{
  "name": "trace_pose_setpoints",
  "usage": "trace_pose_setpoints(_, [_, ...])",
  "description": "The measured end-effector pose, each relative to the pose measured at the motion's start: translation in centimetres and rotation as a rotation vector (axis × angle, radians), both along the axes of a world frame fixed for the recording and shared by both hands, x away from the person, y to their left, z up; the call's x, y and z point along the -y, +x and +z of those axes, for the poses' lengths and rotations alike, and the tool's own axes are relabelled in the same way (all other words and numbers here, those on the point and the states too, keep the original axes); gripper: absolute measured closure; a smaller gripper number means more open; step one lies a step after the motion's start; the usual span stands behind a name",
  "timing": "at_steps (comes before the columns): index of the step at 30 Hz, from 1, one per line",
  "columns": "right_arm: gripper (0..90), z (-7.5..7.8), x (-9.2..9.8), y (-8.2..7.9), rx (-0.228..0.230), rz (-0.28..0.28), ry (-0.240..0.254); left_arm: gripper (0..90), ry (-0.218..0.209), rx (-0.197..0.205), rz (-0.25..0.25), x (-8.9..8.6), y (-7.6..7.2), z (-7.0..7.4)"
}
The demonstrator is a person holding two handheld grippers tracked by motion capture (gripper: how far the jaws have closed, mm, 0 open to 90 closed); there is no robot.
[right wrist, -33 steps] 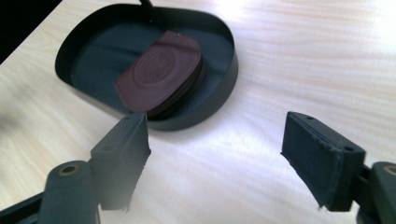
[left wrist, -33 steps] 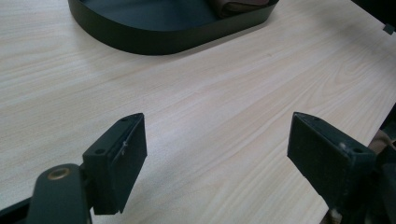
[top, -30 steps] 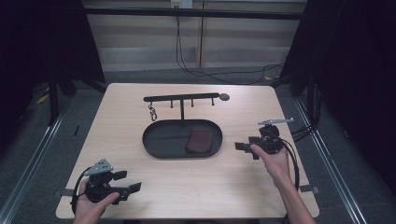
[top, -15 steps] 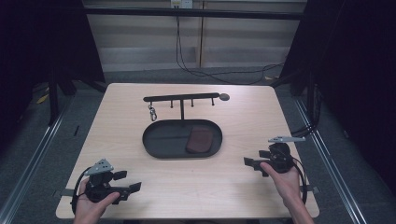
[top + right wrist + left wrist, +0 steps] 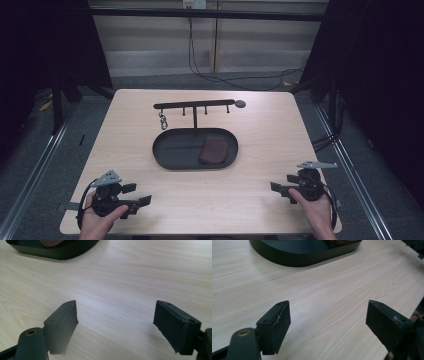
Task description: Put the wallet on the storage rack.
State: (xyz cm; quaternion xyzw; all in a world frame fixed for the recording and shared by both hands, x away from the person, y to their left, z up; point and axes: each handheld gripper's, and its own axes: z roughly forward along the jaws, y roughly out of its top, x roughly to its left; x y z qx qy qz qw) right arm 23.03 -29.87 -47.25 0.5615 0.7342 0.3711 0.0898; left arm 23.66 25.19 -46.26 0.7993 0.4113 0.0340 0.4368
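Note:
A black oval tray lies mid-table with a brown wallet in its right half. Behind it stands a black rack with pegs, and a small metal key clip hangs from its left end. My left gripper rests near the front left corner, open with nothing between its jaws. My right gripper rests near the front right corner, also open and empty. The left gripper view has the tray's wall ahead beyond its own jaws. In the right gripper view the tray lies at upper left, past the jaws.
The light wooden table is bordered by metal rails on the floor at both sides. Cables trail on the grey floor behind the table. Dark curtains hang on either side.
My right gripper has drawn back from beside the tray toward the front right corner of the table. The left gripper has stayed in place.

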Motion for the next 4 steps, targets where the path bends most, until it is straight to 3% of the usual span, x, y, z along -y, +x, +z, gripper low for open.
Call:
trace_pose_setpoints(1, [19.4, -0.63, 0.19, 0.24, -0.014, -0.028, -0.033, 20.0, 0.006, 0.009, -0.002, 0.03, -0.05, 0.11])
trace_pose_setpoints(4, [19.6, -0.88, 0.49, 0.58, -0.027, -0.037, -0.05, 20.0, 0.014, 0.015, -0.002, 0.05, -0.06, 0.11])
